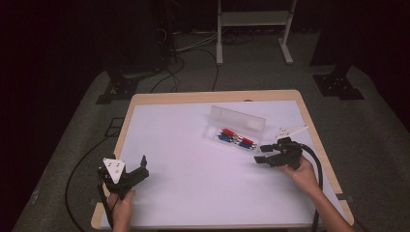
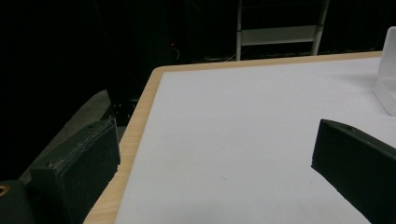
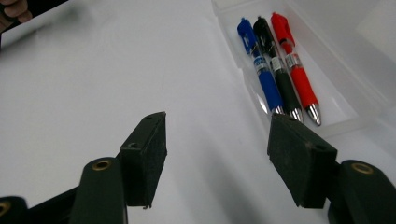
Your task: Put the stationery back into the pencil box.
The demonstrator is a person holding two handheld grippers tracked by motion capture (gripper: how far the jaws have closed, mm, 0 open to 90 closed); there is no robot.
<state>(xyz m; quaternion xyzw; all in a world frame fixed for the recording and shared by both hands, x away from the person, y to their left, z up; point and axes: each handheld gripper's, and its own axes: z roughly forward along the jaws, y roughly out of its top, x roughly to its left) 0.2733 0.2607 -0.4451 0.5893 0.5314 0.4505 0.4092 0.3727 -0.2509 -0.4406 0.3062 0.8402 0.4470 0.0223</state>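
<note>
right gripper (image 3: 217, 156) jaws wide apart, nothing between, just short of clear pen case (image 3: 348, 123) upper right of frame holding blue, black, red pens (image 3: 279, 70); left gripper (image 1: 138, 169) spread too, empty, lower left

Dim, black-walled room with a grey floor (image 1: 251, 72), dark cables (image 1: 179, 67) trailing across it at far left, a white metal frame (image 1: 254, 19) standing at the far side, black stand bases (image 1: 338, 87) at both far corners, and a white, wood-edged surface (image 1: 193, 145) in the middle.
</note>
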